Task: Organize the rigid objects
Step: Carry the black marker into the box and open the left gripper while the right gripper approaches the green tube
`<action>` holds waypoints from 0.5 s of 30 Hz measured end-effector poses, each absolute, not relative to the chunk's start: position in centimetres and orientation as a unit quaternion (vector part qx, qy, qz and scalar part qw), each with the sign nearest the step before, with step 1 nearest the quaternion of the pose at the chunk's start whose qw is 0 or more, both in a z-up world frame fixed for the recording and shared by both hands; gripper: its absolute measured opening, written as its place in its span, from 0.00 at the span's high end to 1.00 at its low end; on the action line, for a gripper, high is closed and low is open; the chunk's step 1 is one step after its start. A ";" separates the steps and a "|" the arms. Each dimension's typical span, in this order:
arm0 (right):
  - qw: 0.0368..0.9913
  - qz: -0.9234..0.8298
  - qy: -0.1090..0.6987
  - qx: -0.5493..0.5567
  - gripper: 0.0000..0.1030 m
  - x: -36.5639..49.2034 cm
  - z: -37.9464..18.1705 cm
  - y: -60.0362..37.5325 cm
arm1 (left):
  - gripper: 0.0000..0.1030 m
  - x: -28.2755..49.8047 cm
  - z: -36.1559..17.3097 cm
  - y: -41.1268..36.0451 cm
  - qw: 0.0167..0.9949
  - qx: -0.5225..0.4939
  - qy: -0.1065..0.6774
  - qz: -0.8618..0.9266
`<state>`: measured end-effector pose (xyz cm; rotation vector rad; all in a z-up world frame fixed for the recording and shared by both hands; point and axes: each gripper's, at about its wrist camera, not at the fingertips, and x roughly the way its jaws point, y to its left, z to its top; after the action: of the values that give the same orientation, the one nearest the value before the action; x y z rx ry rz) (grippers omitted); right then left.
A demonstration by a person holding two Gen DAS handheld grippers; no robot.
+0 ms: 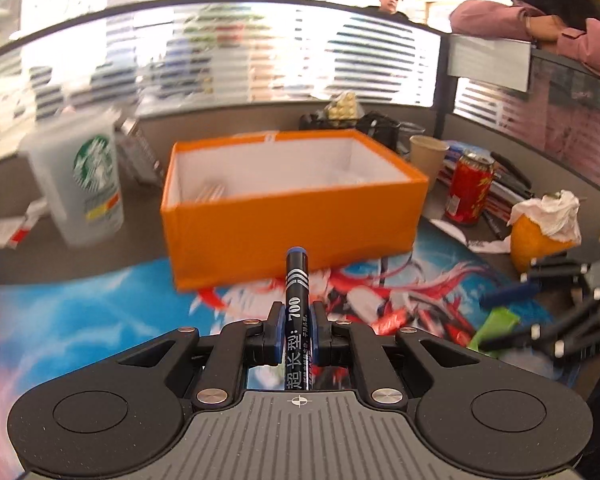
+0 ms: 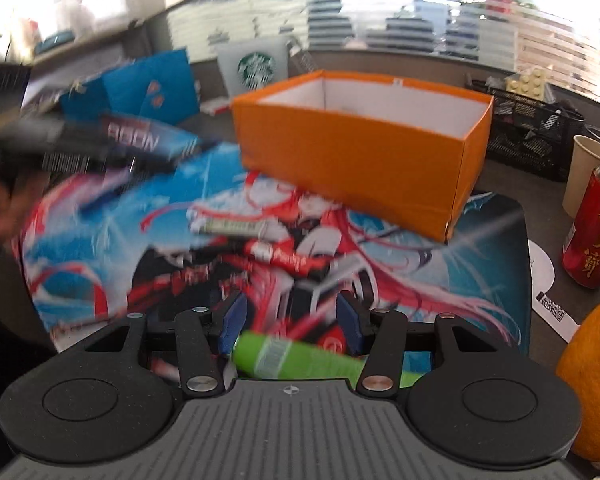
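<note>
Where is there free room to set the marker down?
Most of the orange box interior is bare white, apart from something by its left wall. The mat left of the left gripper is open. Right of the box, around the red can, is crowded.

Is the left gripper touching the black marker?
Touching. In the left wrist view the left gripper has both blue pads pressed against the sides of the black marker, which stands up between them with no gap.
</note>
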<state>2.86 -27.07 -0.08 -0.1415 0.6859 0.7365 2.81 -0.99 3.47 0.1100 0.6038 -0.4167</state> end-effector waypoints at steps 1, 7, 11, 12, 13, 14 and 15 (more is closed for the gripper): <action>0.872 0.353 0.330 -0.079 0.51 2.8 -0.2 -27.1 | 0.90 3.2 4.1 -1.2 0.933 0.058 0.288 -0.207; 0.868 0.343 0.342 -0.109 0.51 2.5 -0.8 -27.8 | 0.90 6.4 7.5 -2.9 0.935 0.084 0.257 -0.228; 0.866 0.341 0.346 -0.117 0.46 2.5 -1.0 -28.1 | 0.90 8.5 9.0 -4.1 0.934 0.091 0.254 -0.236; 0.864 0.342 0.348 -0.122 0.44 2.4 -1.0 -28.1 | 0.90 9.1 9.2 -4.4 0.931 0.094 0.256 -0.240; 0.863 0.343 0.348 -0.128 0.43 2.4 -1.1 -28.0 | 0.90 9.7 9.5 -4.6 0.930 0.096 0.258 -0.244; 0.861 0.343 0.350 -0.135 0.43 2.4 -1.1 -27.9 | 0.90 10.4 9.8 -4.8 0.930 0.097 0.259 -0.243; 0.859 0.344 0.352 -0.140 0.43 2.3 -1.2 -27.8 | 0.90 11.1 10.0 -5.0 0.928 0.100 0.261 -0.245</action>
<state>2.34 -27.85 -1.19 -0.2943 0.7383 0.7223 11.08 -4.96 9.98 0.2053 0.5354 -0.5014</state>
